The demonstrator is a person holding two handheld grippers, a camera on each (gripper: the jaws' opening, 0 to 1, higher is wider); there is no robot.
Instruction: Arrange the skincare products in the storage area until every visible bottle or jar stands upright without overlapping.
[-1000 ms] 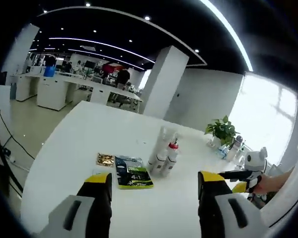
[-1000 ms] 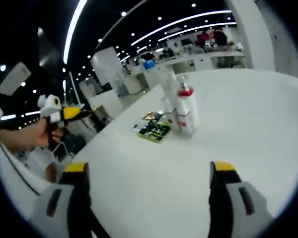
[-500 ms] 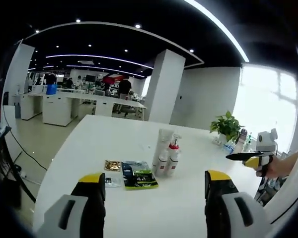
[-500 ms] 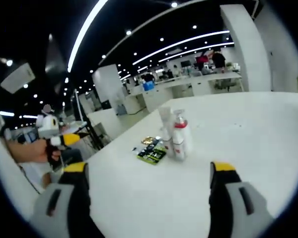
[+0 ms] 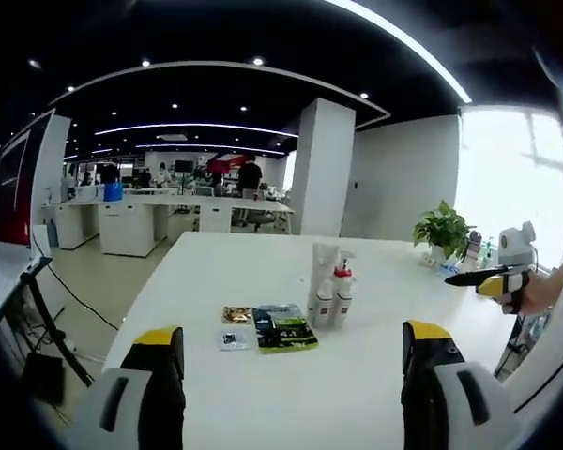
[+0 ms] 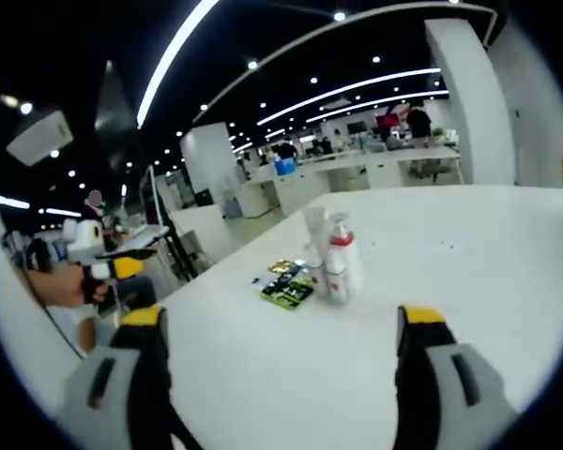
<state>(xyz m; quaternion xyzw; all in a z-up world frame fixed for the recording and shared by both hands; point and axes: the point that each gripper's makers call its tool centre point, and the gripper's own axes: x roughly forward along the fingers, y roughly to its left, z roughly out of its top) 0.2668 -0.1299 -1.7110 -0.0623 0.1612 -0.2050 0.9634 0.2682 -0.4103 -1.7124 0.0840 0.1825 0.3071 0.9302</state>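
Observation:
A tight cluster of white skincare bottles (image 5: 329, 295) (image 6: 328, 255) stands upright mid-table, one with a red collar (image 6: 342, 242). Beside it lie a green-black sachet (image 5: 283, 328) (image 6: 286, 290) and a small gold packet (image 5: 235, 314) (image 6: 283, 267). My left gripper (image 5: 291, 361) is open well short of the bottles, jaws wide apart with nothing between them. My right gripper (image 6: 283, 342) is open too, back from the cluster on its own side. The right gripper (image 5: 493, 273) also enters the left gripper view from the right edge; the left gripper (image 6: 94, 262) shows at left in the right gripper view.
The white table (image 5: 263, 394) (image 6: 469, 253) stretches wide around the products. A potted plant (image 5: 443, 228) stands near its far right end. A white pillar (image 5: 321, 169) and office desks with people (image 5: 169, 202) lie behind.
Both cameras pulled back and levelled, so the bottles look smaller and further off. The products themselves have not moved. Both grippers stay open.

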